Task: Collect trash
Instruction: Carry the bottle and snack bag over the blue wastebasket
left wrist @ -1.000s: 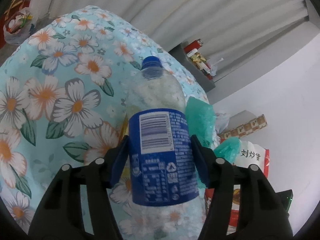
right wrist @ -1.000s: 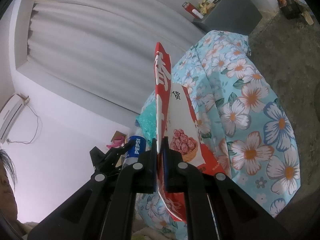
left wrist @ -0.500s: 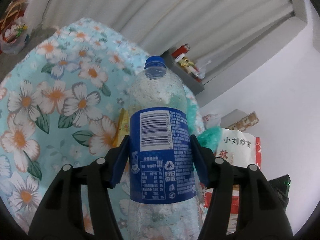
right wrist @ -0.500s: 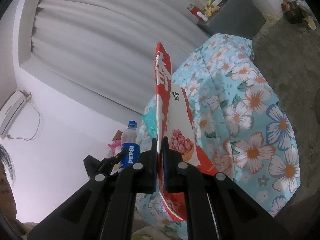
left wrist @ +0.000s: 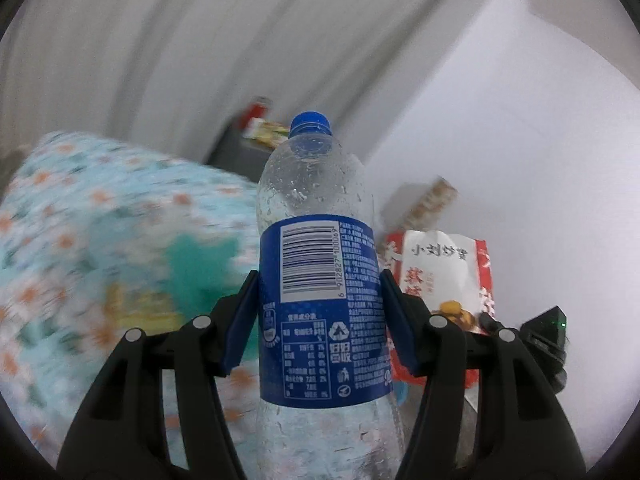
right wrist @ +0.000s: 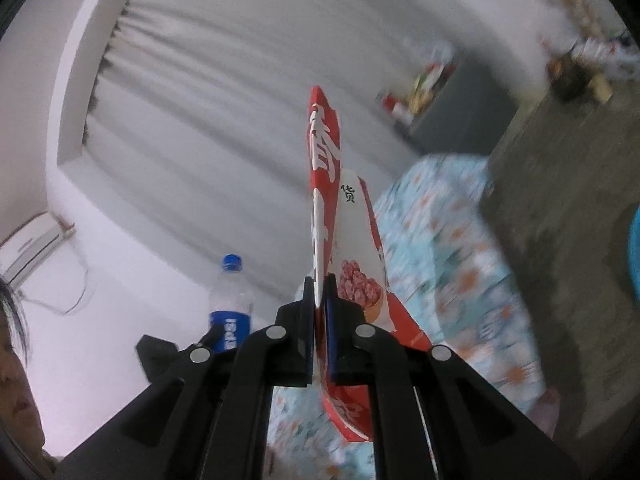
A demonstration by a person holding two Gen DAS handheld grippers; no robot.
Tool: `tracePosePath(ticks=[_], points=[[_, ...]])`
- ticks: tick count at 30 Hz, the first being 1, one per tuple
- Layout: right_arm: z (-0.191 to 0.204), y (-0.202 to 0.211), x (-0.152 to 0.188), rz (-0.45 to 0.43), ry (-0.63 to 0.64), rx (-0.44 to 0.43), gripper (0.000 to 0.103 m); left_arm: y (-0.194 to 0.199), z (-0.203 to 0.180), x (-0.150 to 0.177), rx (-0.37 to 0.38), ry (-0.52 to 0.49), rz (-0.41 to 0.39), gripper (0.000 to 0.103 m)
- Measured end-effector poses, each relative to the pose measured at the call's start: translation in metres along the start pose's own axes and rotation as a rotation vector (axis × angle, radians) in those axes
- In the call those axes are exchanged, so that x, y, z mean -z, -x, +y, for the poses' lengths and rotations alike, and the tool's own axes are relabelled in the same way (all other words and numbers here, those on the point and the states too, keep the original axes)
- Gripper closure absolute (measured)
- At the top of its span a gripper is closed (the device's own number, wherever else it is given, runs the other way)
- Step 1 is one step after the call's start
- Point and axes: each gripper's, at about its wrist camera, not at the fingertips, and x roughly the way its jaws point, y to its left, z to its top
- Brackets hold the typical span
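Two light items, both aloft: left gripper clamps the clear, blue-labelled plastic bottle mid-label, slick and crushable; right gripper pinches the flimsy red-and-white snack bag edge.

Dim flat light, motion-blurred background, fisheye warping

the bottle is clear with a blue cap and a blue label bearing a white barcode. the bag is red and white with black characters. the sheet is light blue with white-and-orange flowers. the curtain is pale grey.
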Motion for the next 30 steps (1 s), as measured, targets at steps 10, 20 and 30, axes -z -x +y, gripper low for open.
tracePosePath(ticks=[10,20,30], points=[[-0.063,0.117,-0.023,-0.351,-0.109,0.322,0.098,-0.170,-0.148,0.013,0.238,-0.188,0.310,0.047],[-0.163,0.113,-0.029,-0.374,-0.149,0.756,0.098,-0.389,-0.243,0.129,0.248,-0.241,0.701,0.047],[-0.322,0.080,-0.042,-0.290,-0.325,0.960,0.097,-0.554,-0.227,0.225,0.065,-0.288,0.863,0.046]])
